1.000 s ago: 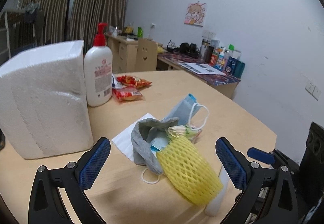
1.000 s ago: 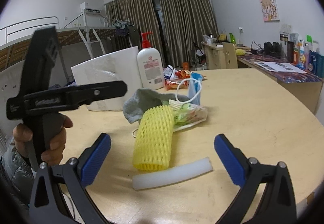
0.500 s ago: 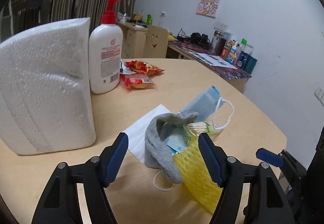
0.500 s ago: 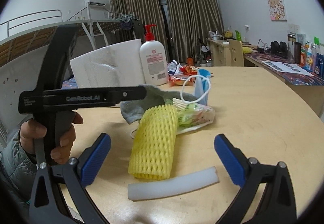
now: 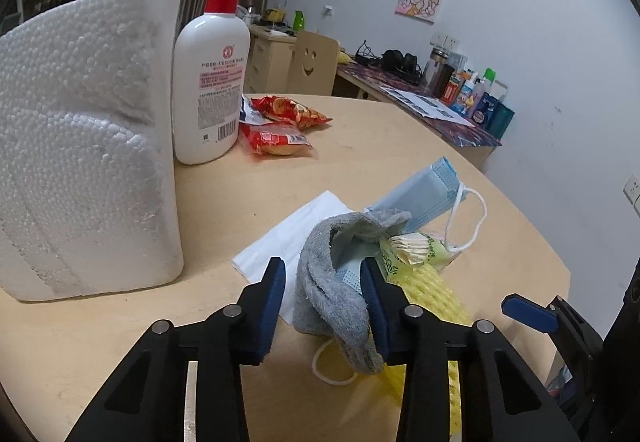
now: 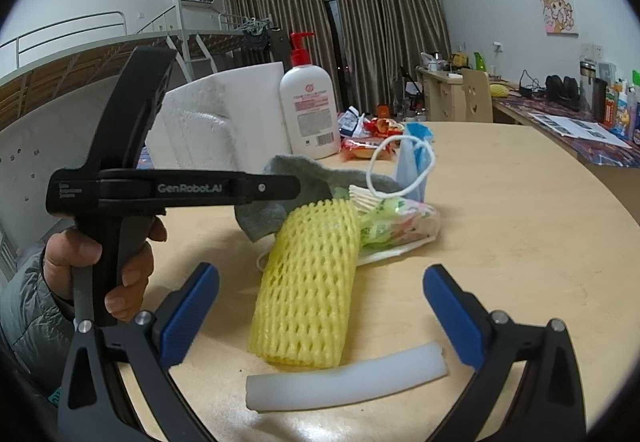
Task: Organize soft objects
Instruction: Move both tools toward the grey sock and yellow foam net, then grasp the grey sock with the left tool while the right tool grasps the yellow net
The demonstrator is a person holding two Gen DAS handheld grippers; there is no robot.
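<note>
One "GenRobot.AI" mark, left gripper (image 6: 276, 188)

We saw a grey sock (image 5: 340, 294) of fuzzy, matt terry cloth lying beside a yellow foam net sleeve (image 6: 308, 282) with an open, springy mesh, and a smooth, dull white foam tube (image 6: 344, 388). The table (image 5: 380, 146) looked like pale wood with a smooth, faintly satin finish, and on it stood a rough, beaded white polystyrene block (image 5: 84, 146) and a glossy white plastic pump bottle (image 5: 210, 82). The left gripper (image 5: 324, 306) was matt black plastic with ribbed blue pads (image 5: 274, 302) and shiny metal pins.
</note>
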